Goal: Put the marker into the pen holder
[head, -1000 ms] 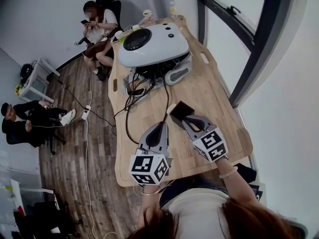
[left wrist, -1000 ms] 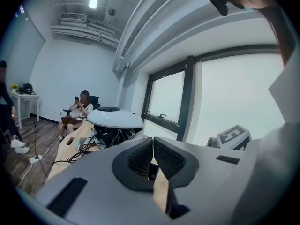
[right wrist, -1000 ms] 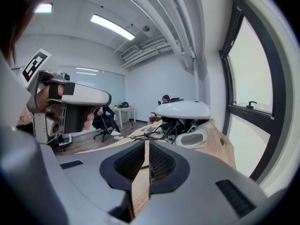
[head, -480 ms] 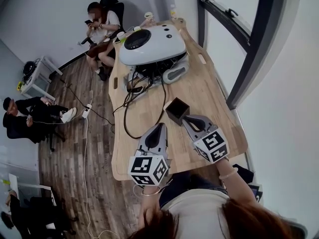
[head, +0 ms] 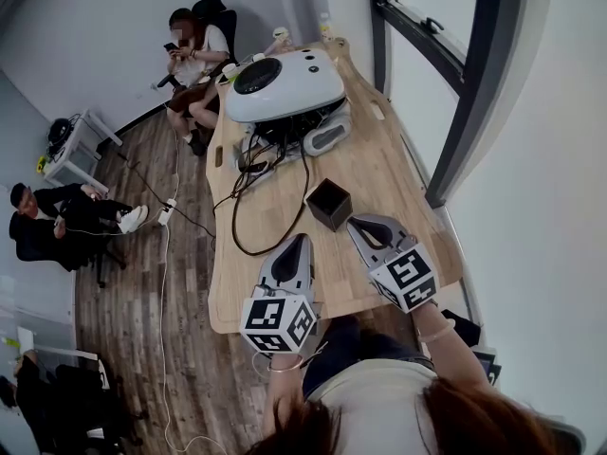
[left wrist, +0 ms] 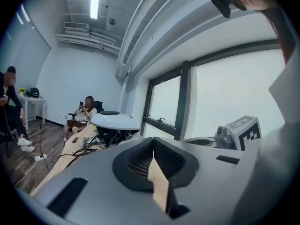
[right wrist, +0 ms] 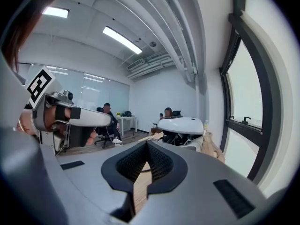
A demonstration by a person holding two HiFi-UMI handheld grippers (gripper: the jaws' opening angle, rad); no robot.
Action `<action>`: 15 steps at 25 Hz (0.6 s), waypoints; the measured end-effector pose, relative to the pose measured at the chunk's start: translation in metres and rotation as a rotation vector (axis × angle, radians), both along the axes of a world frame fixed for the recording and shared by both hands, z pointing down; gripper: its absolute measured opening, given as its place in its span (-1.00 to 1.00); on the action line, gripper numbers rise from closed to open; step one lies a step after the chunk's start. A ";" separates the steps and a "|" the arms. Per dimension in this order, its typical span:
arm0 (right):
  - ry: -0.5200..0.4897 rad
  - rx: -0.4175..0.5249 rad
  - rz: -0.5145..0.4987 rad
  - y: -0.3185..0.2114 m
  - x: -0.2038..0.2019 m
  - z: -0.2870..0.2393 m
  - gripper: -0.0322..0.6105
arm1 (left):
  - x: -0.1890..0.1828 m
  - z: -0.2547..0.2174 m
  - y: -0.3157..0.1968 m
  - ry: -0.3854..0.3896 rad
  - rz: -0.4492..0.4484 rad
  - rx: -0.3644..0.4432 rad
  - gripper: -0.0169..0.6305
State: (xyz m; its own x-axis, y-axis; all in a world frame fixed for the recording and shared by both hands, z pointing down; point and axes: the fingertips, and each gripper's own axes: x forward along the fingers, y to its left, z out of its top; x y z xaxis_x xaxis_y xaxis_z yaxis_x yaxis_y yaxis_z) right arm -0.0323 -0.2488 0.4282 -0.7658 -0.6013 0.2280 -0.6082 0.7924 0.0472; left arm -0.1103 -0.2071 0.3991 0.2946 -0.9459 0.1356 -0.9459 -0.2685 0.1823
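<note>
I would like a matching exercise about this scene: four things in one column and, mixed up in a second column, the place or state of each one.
Column one:
1. pen holder
2. white rounded device
3. black cables
4. left claw

Column two:
A. shut, holding nothing
B. at the far end of the table
C. trailing from the device over the wood
D. square, open on top, near the middle of the table

Pairs: 1-D, 2-B, 3-C, 4-A.
</note>
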 end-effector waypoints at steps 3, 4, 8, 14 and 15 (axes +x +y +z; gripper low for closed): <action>-0.021 0.014 0.006 0.010 0.009 -0.008 -0.81 | 0.005 0.000 0.011 -0.003 -0.010 0.002 -0.89; -0.028 0.018 0.009 0.014 0.012 -0.010 -0.81 | 0.006 0.000 0.015 -0.005 -0.011 0.002 -0.89; -0.046 0.030 0.024 0.024 0.024 -0.015 -0.81 | 0.014 0.000 0.026 -0.016 -0.012 0.001 -0.89; -0.070 0.023 0.026 0.035 0.036 -0.017 -0.81 | 0.028 -0.003 0.033 -0.027 0.015 0.016 -0.89; -0.072 0.024 0.032 0.037 0.038 -0.018 -0.81 | 0.030 -0.003 0.033 -0.028 0.022 0.017 -0.89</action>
